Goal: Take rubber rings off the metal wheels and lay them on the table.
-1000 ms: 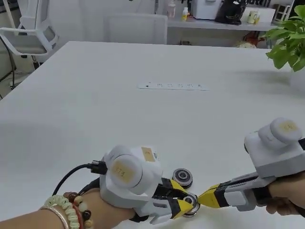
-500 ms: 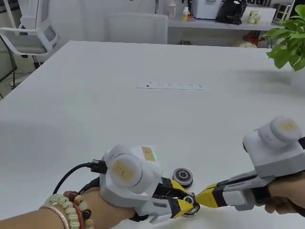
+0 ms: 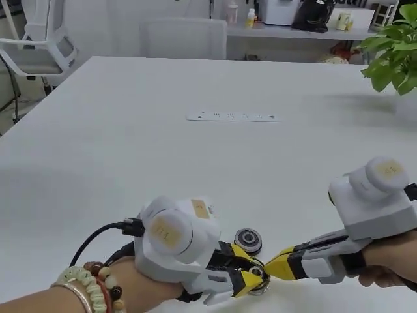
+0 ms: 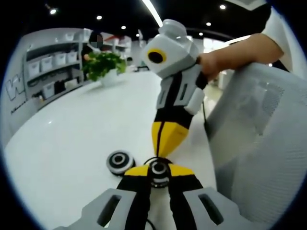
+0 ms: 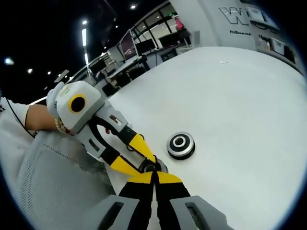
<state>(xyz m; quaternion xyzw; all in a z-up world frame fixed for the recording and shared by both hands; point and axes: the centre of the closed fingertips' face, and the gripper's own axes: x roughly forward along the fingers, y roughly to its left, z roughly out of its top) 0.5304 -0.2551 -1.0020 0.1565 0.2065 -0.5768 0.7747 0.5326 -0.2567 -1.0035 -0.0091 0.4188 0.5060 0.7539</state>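
In the head view, at the desk's [image 3: 195, 163] near edge, the left tongs [image 3: 251, 279] clenched a metal wheel [image 3: 256, 272] — the right tongs [image 3: 269, 268], pressed together, touched it. The left gripper view showed its hub face-on; the right gripper view, a second wheel [image 5: 181, 145] flat nearby, bore up.

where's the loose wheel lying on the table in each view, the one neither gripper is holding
Head view: the loose wheel lies low centre, just beyond the gripped wheel.
Left gripper view: low and left of centre, left of the gripped wheel.
Right gripper view: near centre, up and right of the gripped wheel.
Shared landmark: the gripped wheel, clamped between yellow jaws close beside it.
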